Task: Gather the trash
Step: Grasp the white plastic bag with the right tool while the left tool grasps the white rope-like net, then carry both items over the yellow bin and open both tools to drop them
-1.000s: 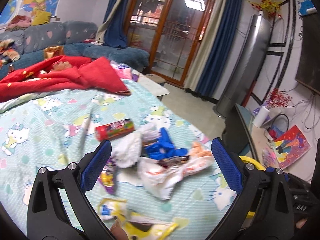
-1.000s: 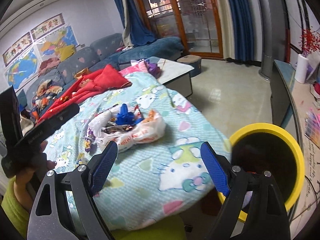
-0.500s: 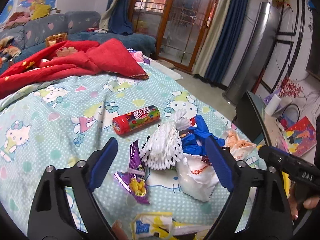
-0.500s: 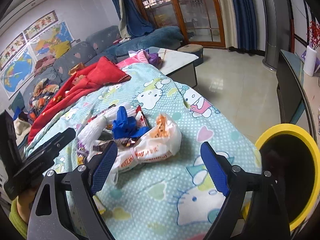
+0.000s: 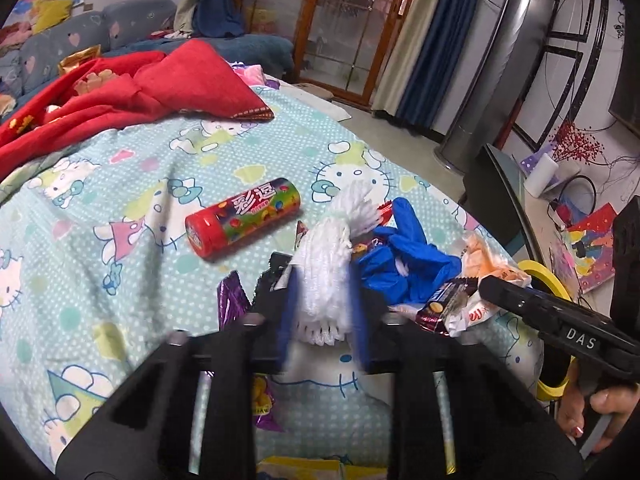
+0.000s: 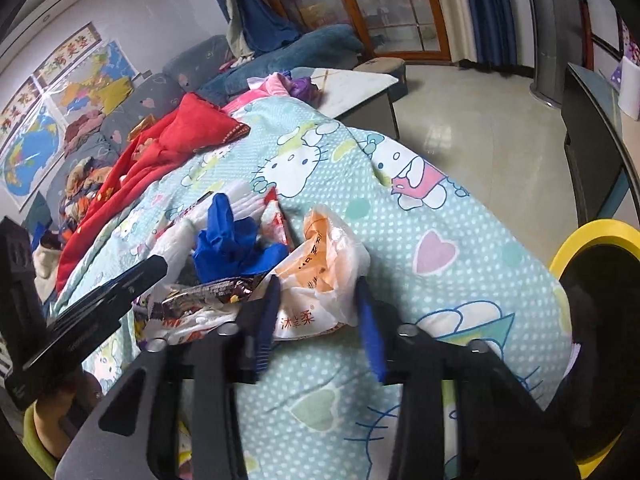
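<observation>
A heap of trash lies on a Hello Kitty sheet (image 5: 120,208). My left gripper (image 5: 322,308) has its blue pads closed against the sides of a white foam net sleeve (image 5: 328,272). A blue glove (image 5: 408,252) and a dark snack wrapper (image 5: 440,304) lie just right of it. A red candy tube (image 5: 244,216) lies to the left. My right gripper (image 6: 320,320) has its pads closed around a white and orange plastic bag (image 6: 324,268). The blue glove also shows in the right wrist view (image 6: 232,240).
A yellow-rimmed black bin (image 6: 600,272) stands by the bed's right edge. A red blanket (image 5: 120,92) lies at the far left. A purple wrapper (image 5: 232,300) and a yellow wrapper (image 5: 304,468) lie near me. A black TV stand (image 5: 496,192) is at the right.
Both grippers have moved forward into the trash heap and closed, the left on the foam net sleeve, the right on the plastic bag.
</observation>
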